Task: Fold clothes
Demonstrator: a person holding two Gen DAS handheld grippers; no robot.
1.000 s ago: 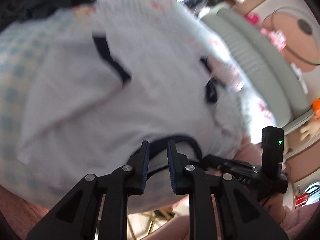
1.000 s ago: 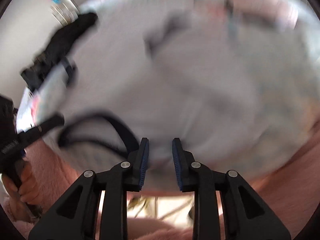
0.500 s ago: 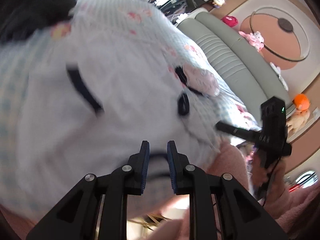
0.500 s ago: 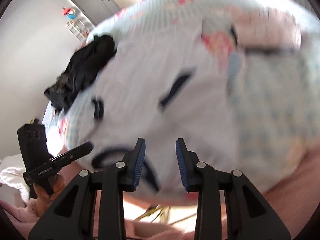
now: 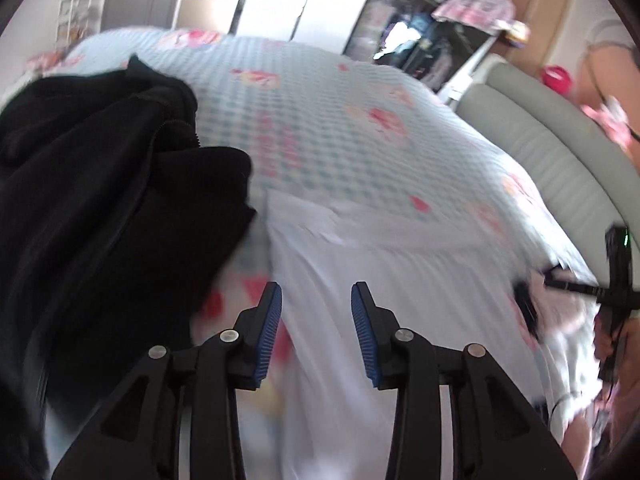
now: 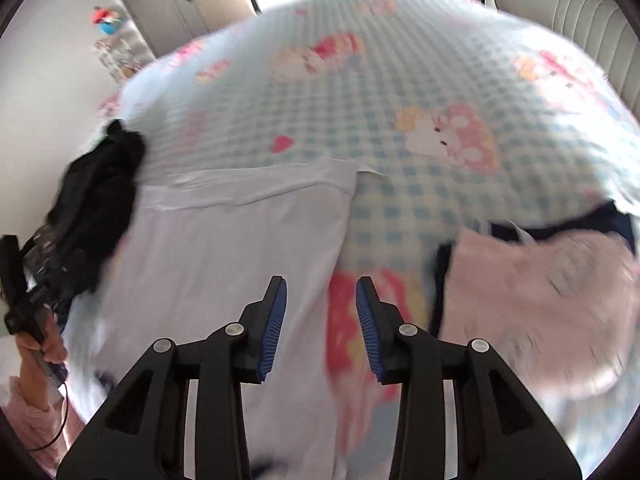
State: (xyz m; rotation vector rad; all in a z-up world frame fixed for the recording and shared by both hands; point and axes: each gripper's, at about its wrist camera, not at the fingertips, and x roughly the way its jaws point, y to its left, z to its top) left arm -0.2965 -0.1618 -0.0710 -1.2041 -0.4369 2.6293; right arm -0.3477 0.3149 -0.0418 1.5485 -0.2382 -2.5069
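A white garment (image 5: 384, 280) lies spread flat on a bed covered by a blue-checked sheet (image 5: 328, 128) printed with pink cartoon figures. In the left wrist view the left gripper (image 5: 317, 296) hangs above this cloth with its blue-padded jaws parted; they have just been opening, and nothing sits between them, so the cloth is released. A heap of black clothing (image 5: 100, 220) fills the 9 o'clock side of that view, its edge just beside the white garment. At 3 o'clock the other tool shows small and blurred, with a grey padded headboard (image 5: 560, 152) beyond it toward 2 o'clock.

In the right wrist view the right gripper (image 6: 321, 296) also has its jaws apart, having just been opening, with only bare air between the pads. Its left finger hangs over the white garment (image 6: 224, 248), whose folded top edge runs toward 11 o'clock; the right finger hangs over the printed sheet (image 6: 420, 80). A pale pink garment with dark navy trim (image 6: 540, 292) lies at 3 o'clock, apart from the white one. The black heap (image 6: 96, 200) sits at 9 o'clock, and below it a hand (image 6: 40, 348) grips the left tool's handle
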